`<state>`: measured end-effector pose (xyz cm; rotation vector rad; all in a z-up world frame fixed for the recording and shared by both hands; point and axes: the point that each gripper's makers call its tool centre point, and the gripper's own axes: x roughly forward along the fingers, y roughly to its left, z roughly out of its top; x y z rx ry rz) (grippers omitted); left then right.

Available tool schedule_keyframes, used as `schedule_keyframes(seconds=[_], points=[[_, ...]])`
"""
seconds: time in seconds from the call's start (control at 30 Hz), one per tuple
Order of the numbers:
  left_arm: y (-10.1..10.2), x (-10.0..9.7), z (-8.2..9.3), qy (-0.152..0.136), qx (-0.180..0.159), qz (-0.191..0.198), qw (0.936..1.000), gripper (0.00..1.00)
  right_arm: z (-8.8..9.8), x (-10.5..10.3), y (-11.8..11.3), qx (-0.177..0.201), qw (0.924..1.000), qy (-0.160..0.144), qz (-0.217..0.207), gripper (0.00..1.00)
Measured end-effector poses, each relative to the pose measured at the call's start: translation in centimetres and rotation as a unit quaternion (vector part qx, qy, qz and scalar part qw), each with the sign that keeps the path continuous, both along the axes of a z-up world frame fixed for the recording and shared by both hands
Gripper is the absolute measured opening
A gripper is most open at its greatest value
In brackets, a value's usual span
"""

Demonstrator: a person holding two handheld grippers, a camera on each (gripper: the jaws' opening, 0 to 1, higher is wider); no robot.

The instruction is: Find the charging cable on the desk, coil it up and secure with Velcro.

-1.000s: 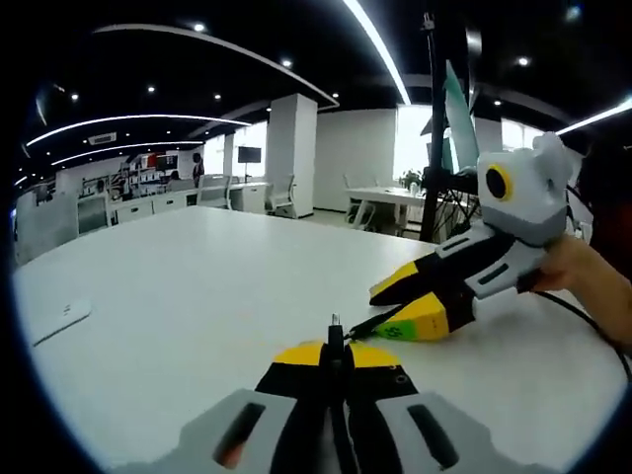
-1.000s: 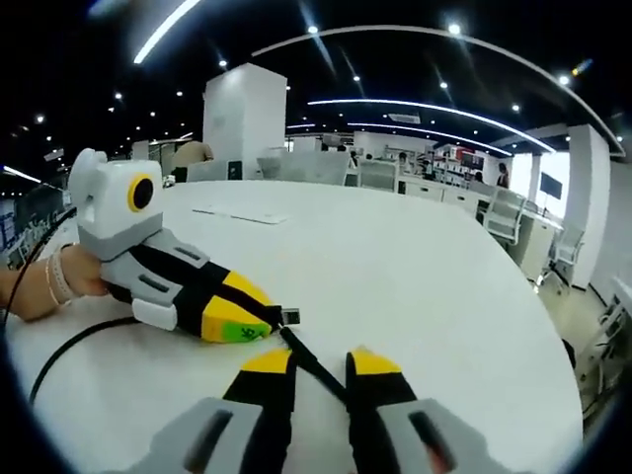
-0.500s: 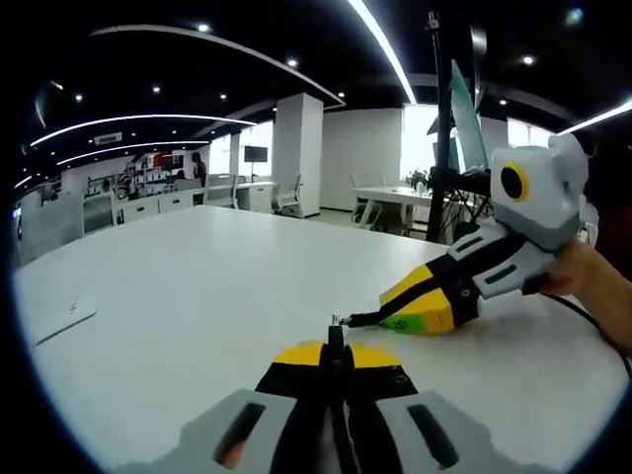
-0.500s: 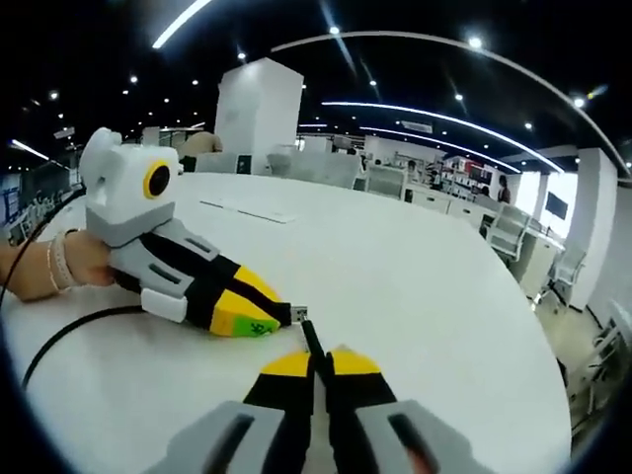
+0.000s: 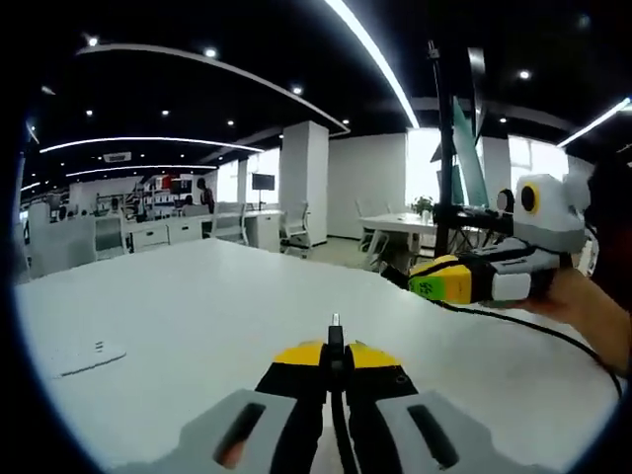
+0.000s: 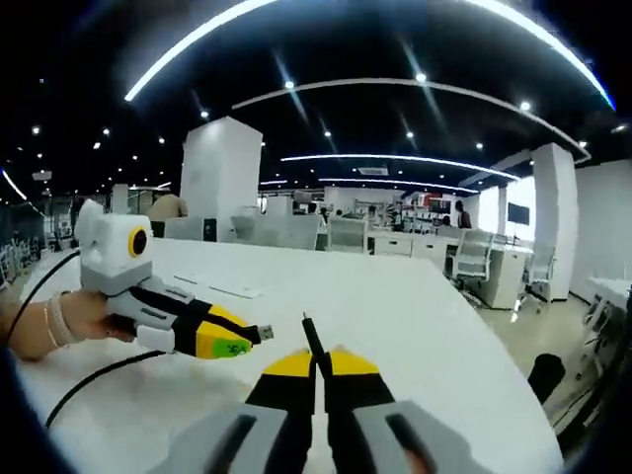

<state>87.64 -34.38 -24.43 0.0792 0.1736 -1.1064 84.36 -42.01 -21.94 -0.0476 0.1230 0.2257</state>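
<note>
My left gripper is shut on the black charging cable, whose metal plug sticks up out of the jaws. My right gripper is shut on another stretch of the cable, and a short black end rises from it. In the left gripper view, the right gripper hovers at the right above the white desk, with the cable trailing down from it. The right gripper view has the left gripper at the left with the plug poking out, and slack cable lying on the desk.
A flat white object lies on the desk at the left. Flat white sheets lie further back on the desk. A hand holds the left gripper. Office desks and chairs stand beyond the desk's edge.
My right gripper went from open to shut on the cable, then rose off the desk. The two grippers have drawn apart and both views have tilted upward.
</note>
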Motion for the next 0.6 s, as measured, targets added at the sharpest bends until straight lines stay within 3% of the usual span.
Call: schedule_keyframes(seconds=[0.3,0.4,0.53,0.6], points=[[1.1,1.2,3.3,-0.013,-0.032,0.010,0.9994,0.08,2.5,-0.7,-0.1,0.037,0.9985,-0.040,0.011,0.04],[2.1,1.8,5.3,-0.010,-0.064,0.018,0.9977,0.08,4.2,-1.2,0.2,0.067,0.9955,-0.064,0.019,0.04],[3.9,1.7,8.8,0.017,-0.116,0.013,0.9931,0.08,5.7,-1.9,0.8,0.118,0.9895,-0.076,0.035,0.04],[5.0,1.2,9.5,0.015,-0.118,0.007,0.9928,0.08,6.3,-2.1,0.8,0.121,0.9887,-0.080,0.038,0.04]])
